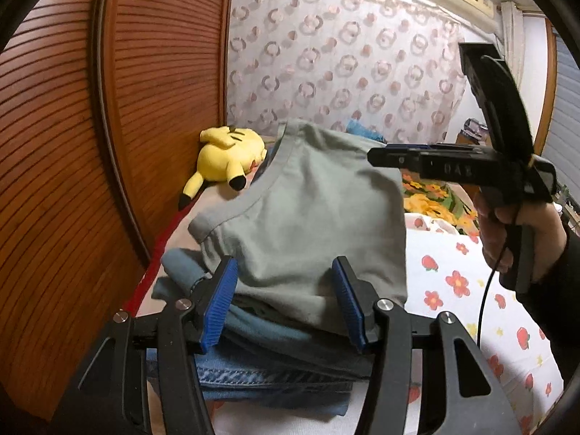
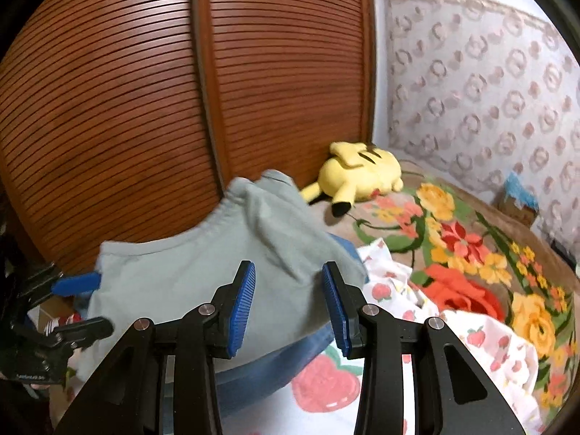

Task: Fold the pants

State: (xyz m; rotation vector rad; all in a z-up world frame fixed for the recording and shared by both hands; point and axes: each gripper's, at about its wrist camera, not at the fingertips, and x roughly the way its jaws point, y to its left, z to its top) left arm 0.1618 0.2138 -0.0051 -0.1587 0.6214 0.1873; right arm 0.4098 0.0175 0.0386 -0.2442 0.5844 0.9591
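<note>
Risk: the grey pants [image 1: 301, 217], folded on top of a stack of 2 denim items [image 1: 268, 373], may slide off if a pad snags the cloth. Left claw [image 1: 286, 304] and right claw [image 2: 288, 311] stand half open, empty, pants just ahead. Cloth lies rumpled.

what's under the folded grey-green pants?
The grey-green pants top a stack: a teal folded garment directly beneath, then blue jeans, on the strawberry-print sheet. Anything deeper in the stack is covered.
</note>
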